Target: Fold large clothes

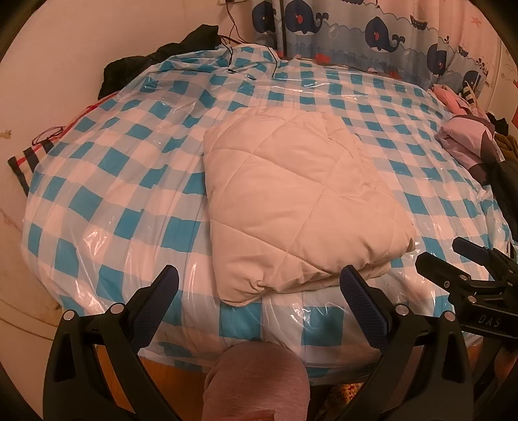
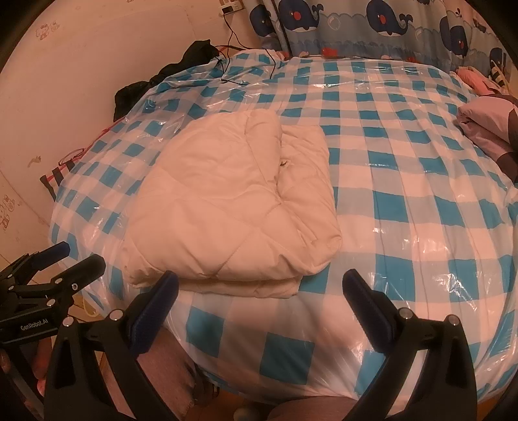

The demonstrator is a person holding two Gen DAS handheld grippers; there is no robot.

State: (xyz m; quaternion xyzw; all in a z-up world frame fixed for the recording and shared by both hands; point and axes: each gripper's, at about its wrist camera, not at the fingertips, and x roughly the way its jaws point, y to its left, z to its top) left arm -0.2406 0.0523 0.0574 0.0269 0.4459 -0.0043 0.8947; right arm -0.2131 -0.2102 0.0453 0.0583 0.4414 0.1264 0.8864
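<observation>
At the bottom of both frames my claws hang above the near edge of the bed: my left claw (image 1: pixel 259 285) stands spread wide and holds nothing, its right finger just at the coat's near fold, and my right claw (image 2: pixel 260 288) is spread just as wide, also holding nothing, its left finger at the fold's edge. The folded cream coat (image 1: pixel 298 207), puffy and stitched in diamond quilting, lies as a thick rectangle in the middle of the frame, on the bed (image 1: pixel 106 181). The bed's blue-and-white checked cover sits under glossy, crinkled clear plastic. At the right edge lies a pink folded garment (image 1: pixel 463 139); at the upper left a black heap of clothes (image 1: pixel 155 58); along the top hangs a whale-print curtain (image 1: pixel 372 29).
</observation>
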